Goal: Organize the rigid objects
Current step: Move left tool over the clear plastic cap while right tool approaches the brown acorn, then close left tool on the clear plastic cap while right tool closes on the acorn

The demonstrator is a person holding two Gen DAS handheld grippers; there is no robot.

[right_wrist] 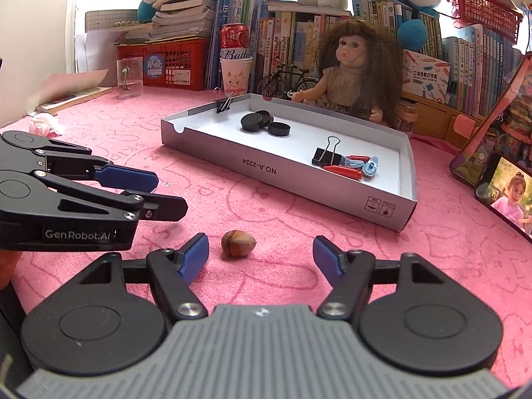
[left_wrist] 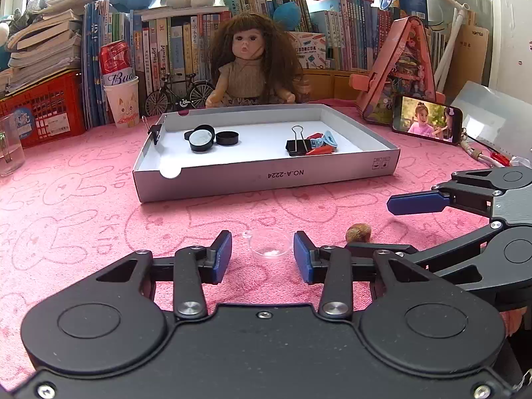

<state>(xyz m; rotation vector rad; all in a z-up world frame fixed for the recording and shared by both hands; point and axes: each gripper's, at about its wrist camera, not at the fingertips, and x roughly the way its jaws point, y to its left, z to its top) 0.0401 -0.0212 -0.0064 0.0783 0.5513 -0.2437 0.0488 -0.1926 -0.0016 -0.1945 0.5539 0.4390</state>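
A small clear plastic cap lies on the pink cloth between the fingertips of my open left gripper, not touched. A brown hazelnut lies between the fingertips of my open right gripper, nearer the left finger; it also shows in the left wrist view. The grey cardboard tray ahead holds black bottle caps, a black binder clip and red and blue pieces. The tray also shows in the right wrist view. The left gripper shows at the left of the right wrist view.
A doll sits behind the tray, before a wall of books. A Budweiser can in a paper cup, a model bicycle, a red crate and a glass stand left. A phone plays video at right.
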